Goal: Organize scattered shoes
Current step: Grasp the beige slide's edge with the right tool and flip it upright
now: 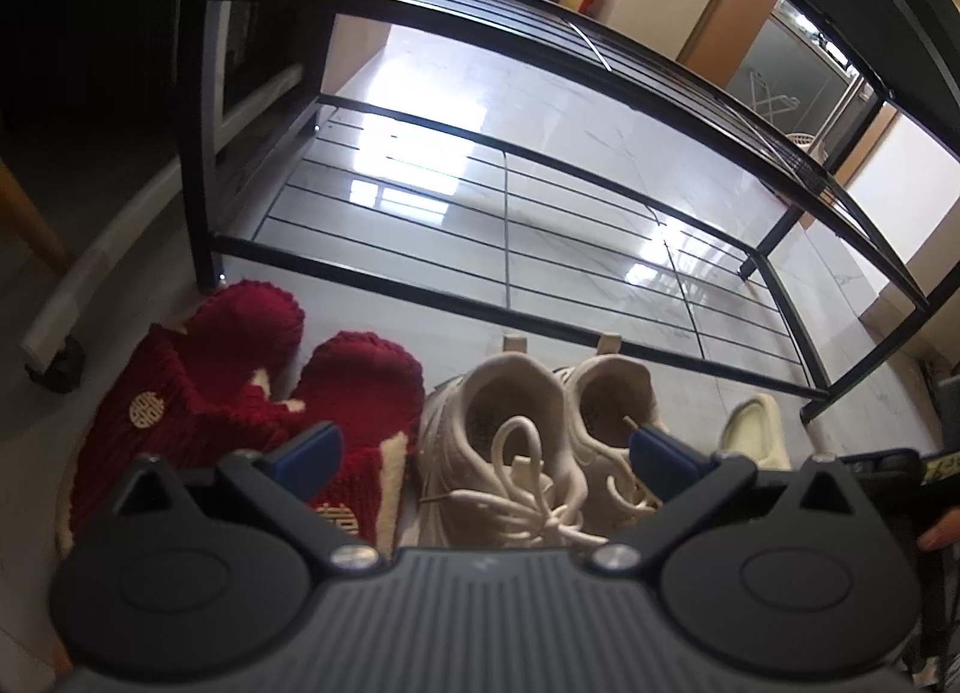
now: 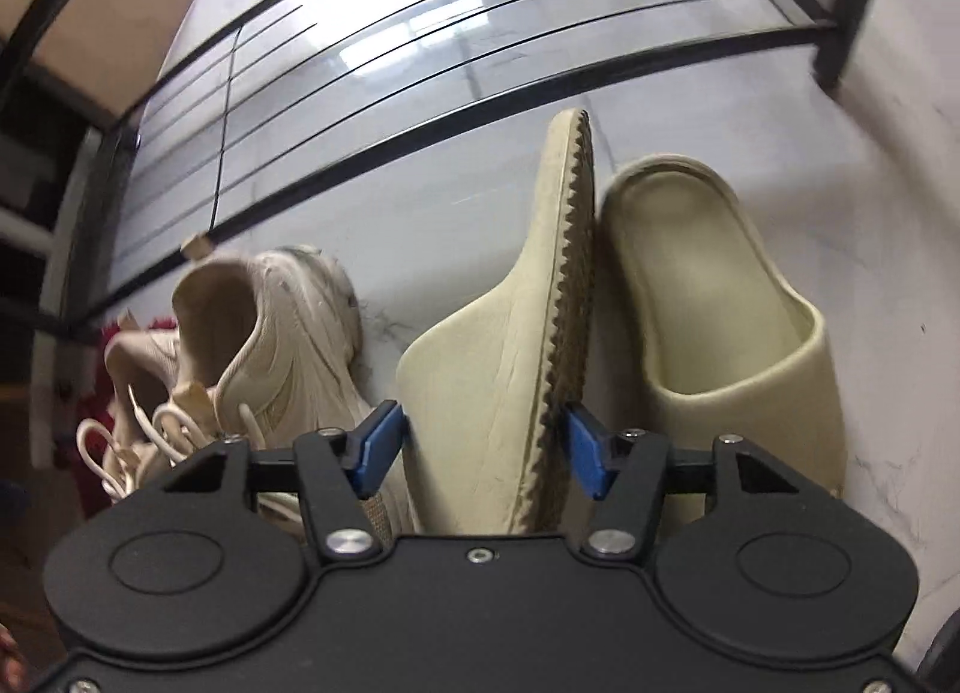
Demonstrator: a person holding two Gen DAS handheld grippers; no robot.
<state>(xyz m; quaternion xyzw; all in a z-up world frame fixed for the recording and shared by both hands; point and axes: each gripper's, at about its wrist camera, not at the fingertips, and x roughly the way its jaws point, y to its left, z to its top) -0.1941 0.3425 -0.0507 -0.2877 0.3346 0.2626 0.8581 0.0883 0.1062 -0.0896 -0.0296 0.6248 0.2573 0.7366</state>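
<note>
Left wrist view: left gripper (image 1: pixel 483 453) jaws spread wide, nothing between the pads. Below it, lower centre, a pair of cream sneakers (image 1: pixel 540 441) stands side by side on the floor; red knitted slippers (image 1: pixel 252 393) just beside them at lower left. Black wire shoe rack (image 1: pixel 540 225) fills the frame behind, its front bar close to the heels.

Right wrist view: right gripper (image 2: pixel 483 444) clamped on a cream slide (image 2: pixel 498 369) turned on edge, toothed sole facing right. Second slide (image 2: pixel 720 309) lies upright, touching it, centre right. One sneaker sits lower left.
</note>
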